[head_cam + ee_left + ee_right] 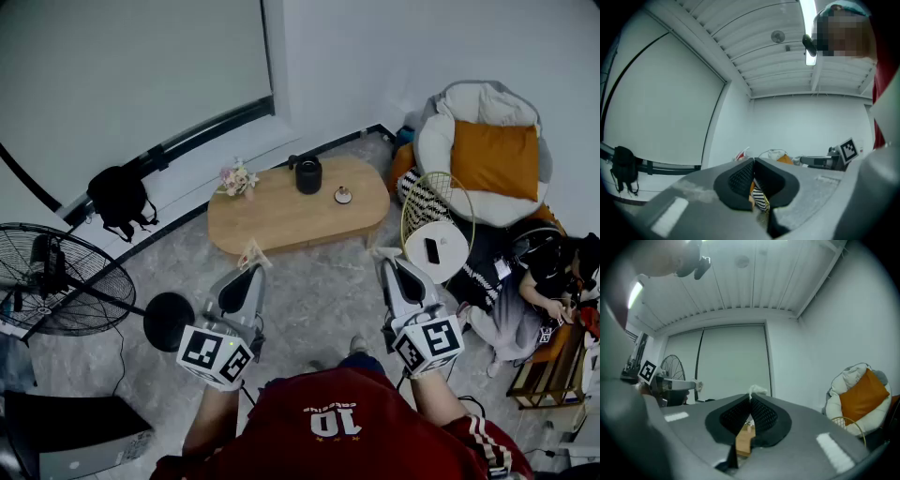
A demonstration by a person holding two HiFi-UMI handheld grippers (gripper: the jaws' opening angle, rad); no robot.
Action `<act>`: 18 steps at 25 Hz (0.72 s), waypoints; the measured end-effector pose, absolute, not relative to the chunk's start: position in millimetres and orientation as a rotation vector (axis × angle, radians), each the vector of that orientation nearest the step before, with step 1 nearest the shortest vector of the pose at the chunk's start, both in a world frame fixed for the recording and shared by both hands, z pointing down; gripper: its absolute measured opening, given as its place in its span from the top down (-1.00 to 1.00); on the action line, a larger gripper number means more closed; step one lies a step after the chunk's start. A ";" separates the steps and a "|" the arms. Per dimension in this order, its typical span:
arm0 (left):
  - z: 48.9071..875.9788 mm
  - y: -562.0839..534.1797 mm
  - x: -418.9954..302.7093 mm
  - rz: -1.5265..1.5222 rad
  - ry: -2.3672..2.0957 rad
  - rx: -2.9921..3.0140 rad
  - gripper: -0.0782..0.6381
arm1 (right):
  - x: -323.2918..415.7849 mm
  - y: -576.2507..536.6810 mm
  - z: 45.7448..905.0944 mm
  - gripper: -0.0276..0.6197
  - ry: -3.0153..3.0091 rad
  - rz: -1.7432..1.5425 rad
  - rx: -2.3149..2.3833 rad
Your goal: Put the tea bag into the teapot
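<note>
A black teapot (308,174) stands on the oval wooden table (272,220), far ahead of both grippers. My left gripper (253,264) is shut on a red-and-white tea bag packet (251,251), which pokes out past the jaws (742,153) in the left gripper view. My right gripper (384,255) is shut on a small white piece (757,390); I cannot tell whether that is the bag or a scrap of wrapper. Both grippers hang over the floor short of the table, about a hand's width apart, and each shows in the other's view.
On the table are a small flower bunch (238,178) and a little cup (343,195). A floor fan (56,281) and a black bag (120,199) stand at the left. At the right are a white beanbag (487,141), a round side table (436,248) and a seated person (548,281).
</note>
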State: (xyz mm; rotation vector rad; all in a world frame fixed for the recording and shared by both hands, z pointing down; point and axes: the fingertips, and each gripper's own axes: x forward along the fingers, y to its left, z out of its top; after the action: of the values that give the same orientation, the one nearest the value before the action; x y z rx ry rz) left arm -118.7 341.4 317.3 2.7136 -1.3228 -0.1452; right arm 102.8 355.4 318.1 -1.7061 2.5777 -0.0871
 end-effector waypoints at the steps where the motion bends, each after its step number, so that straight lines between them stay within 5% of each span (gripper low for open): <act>1: 317.5 342.9 -119.2 -0.143 -1.322 2.718 0.77 | 102.5 357.1 318.1 0.91 2.577 -0.089 -1.708; 18: 323.9 358.7 -130.5 -0.160 -1.291 2.710 0.77 | 95.4 379.0 317.1 0.91 2.555 -0.051 -1.766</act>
State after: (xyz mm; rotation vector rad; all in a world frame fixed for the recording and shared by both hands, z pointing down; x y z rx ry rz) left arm -130.5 358.7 323.9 2.7097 -1.2911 -0.1600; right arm 95.4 379.0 317.1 -1.7659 2.5549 -0.0508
